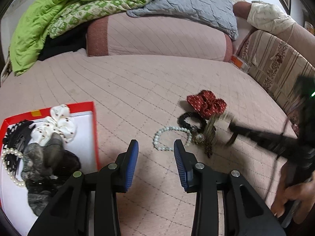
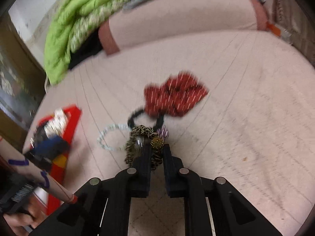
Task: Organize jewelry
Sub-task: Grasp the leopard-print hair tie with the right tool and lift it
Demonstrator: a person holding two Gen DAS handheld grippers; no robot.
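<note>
Pink quilted bedspread (image 1: pixel 157 82): bears all items. Red-rimmed box (image 1: pixel 94 118), at its left: holds white scrunchie (image 1: pixel 57 127), dark hair ties and a pearl strand (image 1: pixel 9 157). Red dotted scrunchie (image 2: pixel 175 96), black hair tie (image 1: pixel 189 120) and pearl bracelet (image 1: pixel 171 137) lie loose, clustered right of the box. Right gripper (image 2: pixel 156 153): fingers nearly closed, pinching leopard-print scrunchie (image 2: pixel 139 137) with gold beaded ball (image 2: pixel 157 142), beside the bracelet. Left gripper (image 1: pixel 155 151): fingers wide apart, holding nothing, between box and cluster.
</note>
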